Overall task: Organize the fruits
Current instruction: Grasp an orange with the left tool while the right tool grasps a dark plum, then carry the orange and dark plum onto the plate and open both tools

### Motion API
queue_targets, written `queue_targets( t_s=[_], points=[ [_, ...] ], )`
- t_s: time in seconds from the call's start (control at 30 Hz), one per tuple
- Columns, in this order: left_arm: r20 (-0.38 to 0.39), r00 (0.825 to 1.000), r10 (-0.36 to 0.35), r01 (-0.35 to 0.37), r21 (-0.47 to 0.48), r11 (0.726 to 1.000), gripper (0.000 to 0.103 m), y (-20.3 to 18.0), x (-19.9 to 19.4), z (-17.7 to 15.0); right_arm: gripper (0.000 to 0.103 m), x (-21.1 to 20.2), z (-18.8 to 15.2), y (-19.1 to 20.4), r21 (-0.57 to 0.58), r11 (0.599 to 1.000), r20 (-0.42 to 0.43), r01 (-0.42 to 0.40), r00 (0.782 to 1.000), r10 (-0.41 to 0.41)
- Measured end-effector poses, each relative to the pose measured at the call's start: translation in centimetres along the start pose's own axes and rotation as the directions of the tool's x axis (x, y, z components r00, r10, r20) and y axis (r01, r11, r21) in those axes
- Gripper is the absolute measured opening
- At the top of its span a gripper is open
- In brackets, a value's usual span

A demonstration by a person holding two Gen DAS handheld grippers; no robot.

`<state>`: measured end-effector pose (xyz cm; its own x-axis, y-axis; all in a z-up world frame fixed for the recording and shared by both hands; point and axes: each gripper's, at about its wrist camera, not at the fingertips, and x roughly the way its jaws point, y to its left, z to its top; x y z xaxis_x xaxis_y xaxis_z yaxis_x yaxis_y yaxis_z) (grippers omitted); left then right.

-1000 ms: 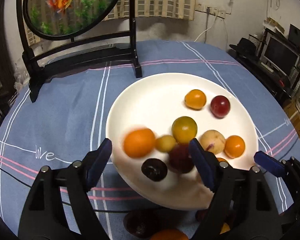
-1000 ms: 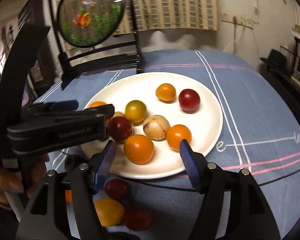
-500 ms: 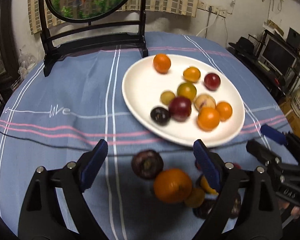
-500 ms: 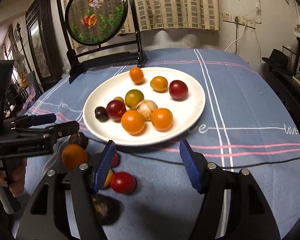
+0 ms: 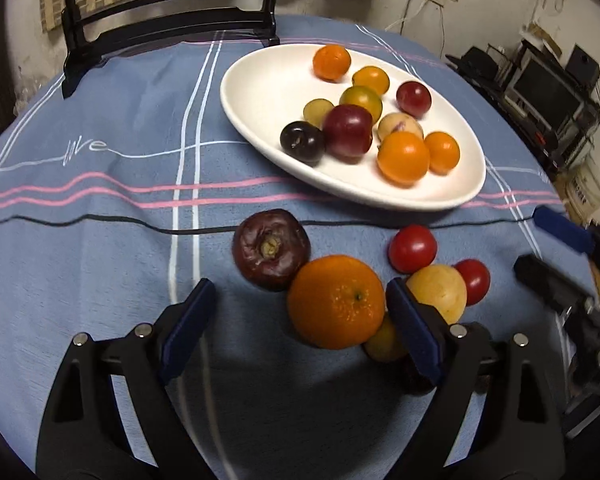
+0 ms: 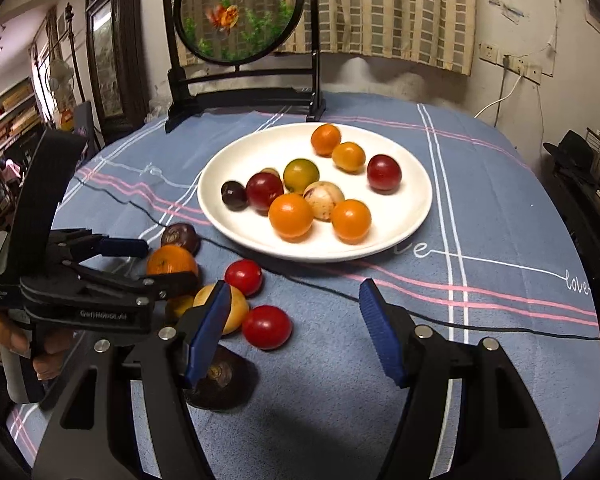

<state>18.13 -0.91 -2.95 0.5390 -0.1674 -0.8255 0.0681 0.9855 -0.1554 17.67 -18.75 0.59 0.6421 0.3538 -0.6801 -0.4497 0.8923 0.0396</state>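
Your left tool [image 5: 296, 326] is black with blue pads [image 5: 188, 320] and shiny silver screws. Your right tool [image 6: 296, 328] looks the same. Your bare fingers [image 6: 46, 354] show.

From my seat the plate [image 6: 414, 216] read as smooth, glossy white ceramic. The tablecloth [image 5: 100, 272] over the counter looked like matt woven blue fabric with a faint nap. The orange [image 5: 336, 302] had a pebbled, slightly shiny peel, while the red tomatoes [image 6: 267, 327] were slick and caught the light. The dark fruit [image 5: 271, 249] had wrinkled, dull skin. I saw matt black plastic on the right gripper [image 6: 296, 330], ribbed blue pads [image 6: 380, 336] and small bright metal rivets
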Motion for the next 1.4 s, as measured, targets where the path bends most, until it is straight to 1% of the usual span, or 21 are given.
queue_targets(
  t_s=[0.03, 0.07, 0.1, 0.13, 0.17, 0.23, 0.33, 0.43, 0.53, 0.6, 0.67, 0.77, 0.87, 0.9, 0.93, 0.97, 1.0, 1.07, 1.17, 1.27, 1.4],
  points=[
    [-0.001, 1.000, -0.006, 0.006, -0.001, 1.000, 0.080, -0.1, 0.1, 0.0, 0.067, 0.0, -0.1, 0.2, -0.007, 1.000, -0.002, -0.006, 1.000, 0.006],
    [-0.001, 1.000, -0.017, 0.017, 0.001, 1.000, 0.068, -0.2, 0.2, 0.0, 0.067, 0.0, 0.0, 0.3, -0.010, 1.000, -0.001, -0.010, 1.000, 0.010],
    [-0.001, 1.000, -0.024, 0.024, 0.006, 1.000, 0.065, -0.4, 0.2, -0.2, 0.067, -0.1, 0.0, 0.4, -0.011, 1.000, 0.003, -0.013, 1.000, 0.013],
    [0.001, 1.000, -0.029, 0.029, 0.010, 1.000, 0.056, -0.5, 0.1, -0.3, 0.067, -0.3, 0.0, 0.4, -0.010, 1.000, 0.012, -0.016, 1.000, 0.017],
    [0.000, 0.998, -0.055, 0.055, 0.019, 0.998, 0.045, -0.8, -0.2, -0.3, 0.067, -0.4, 0.1, 0.4, -0.009, 1.000, 0.016, -0.016, 1.000, 0.017],
    [-0.003, 0.999, -0.048, 0.048, 0.038, 0.998, 0.045, -1.2, -0.6, -0.4, 0.067, -0.6, 0.1, 0.4, -0.010, 1.000, 0.019, -0.014, 1.000, 0.014],
    [0.001, 1.000, -0.021, 0.021, 0.026, 0.999, 0.045, -0.6, -0.9, -0.3, 0.067, -0.8, 0.0, 0.6, -0.037, 0.999, 0.015, -0.023, 1.000, 0.023],
    [0.048, 0.999, 0.006, -0.007, 0.019, 1.000, 0.045, -0.2, -1.7, 0.0, 0.067, -1.3, -0.2, 1.4, -0.079, 0.995, 0.013, -0.063, 0.998, 0.064],
    [0.065, 0.998, 0.017, -0.019, 0.032, 0.999, 0.045, -0.1, -2.1, 0.0, 0.067, -1.1, -0.9, 2.9, -0.158, 0.983, -0.035, -0.097, 0.995, 0.092],
    [0.055, 0.998, 0.013, -0.015, 0.031, 0.999, 0.045, 0.1, -1.9, 0.1, 0.067, -0.3, -1.6, 3.9, -0.215, 0.972, -0.091, -0.095, 0.993, 0.076],
    [0.058, 0.998, 0.016, -0.018, 0.036, 0.999, 0.045, 0.0, -1.8, 0.2, 0.067, 0.1, -2.2, 4.4, -0.243, 0.966, -0.127, -0.087, 0.990, 0.057],
    [0.061, 0.998, 0.019, -0.022, 0.041, 0.999, 0.045, 0.1, -1.9, 0.1, 0.067, 0.8, -3.0, 5.4, -0.274, 0.955, -0.164, -0.112, 0.984, 0.068],
    [0.058, 0.998, 0.016, -0.018, 0.043, 0.999, 0.045, 0.1, -1.9, 0.0, 0.067, 2.1, -3.8, 5.8, -0.289, 0.952, -0.214, -0.103, 0.976, 0.041],
    [0.059, 0.998, 0.015, -0.018, 0.043, 0.999, 0.045, 0.1, -1.8, 0.0, 0.065, 2.4, -3.9, 5.8, -0.287, 0.952, -0.224, -0.102, 0.974, 0.036],
    [0.057, 0.998, 0.013, -0.015, 0.042, 0.999, 0.045, 0.1, -1.8, 0.0, 0.052, 2.6, -3.9, 5.9, -0.277, 0.953, -0.226, -0.120, 0.972, 0.056],
    [0.054, 0.998, 0.007, -0.010, 0.043, 0.999, 0.045, 0.1, -1.8, 0.0, 0.047, 2.5, -3.8, 6.0, -0.277, 0.952, -0.224, -0.128, 0.972, 0.066],
    [0.052, 0.999, 0.004, -0.007, 0.043, 0.999, 0.045, 0.1, -1.8, 0.0, 0.046, 2.5, -3.8, 6.0, -0.279, 0.953, -0.217, -0.122, 0.974, 0.061],
    [0.045, 0.999, -0.006, 0.004, 0.045, 0.999, 0.045, 0.0, -1.7, -0.1, 0.046, 2.3, -3.6, 5.8, -0.269, 0.957, -0.206, -0.110, 0.977, 0.054],
    [0.042, 0.999, -0.028, 0.027, 0.036, 0.999, 0.045, 0.0, -1.9, -0.1, 0.046, 1.6, -2.9, 5.1, -0.231, 0.964, -0.171, -0.135, 0.981, 0.096],
    [0.057, 0.998, -0.029, 0.027, 0.038, 0.999, 0.045, 0.0, -2.2, -0.1, 0.046, 0.4, -2.2, 4.6, -0.206, 0.966, -0.110, -0.158, 0.984, 0.137],
    [0.069, 0.997, -0.027, 0.024, 0.041, 0.999, 0.045, -0.1, -2.4, -0.1, 0.046, -0.4, -1.2, 3.4, -0.161, 0.980, -0.016, -0.120, 0.993, 0.119]
  ],
)
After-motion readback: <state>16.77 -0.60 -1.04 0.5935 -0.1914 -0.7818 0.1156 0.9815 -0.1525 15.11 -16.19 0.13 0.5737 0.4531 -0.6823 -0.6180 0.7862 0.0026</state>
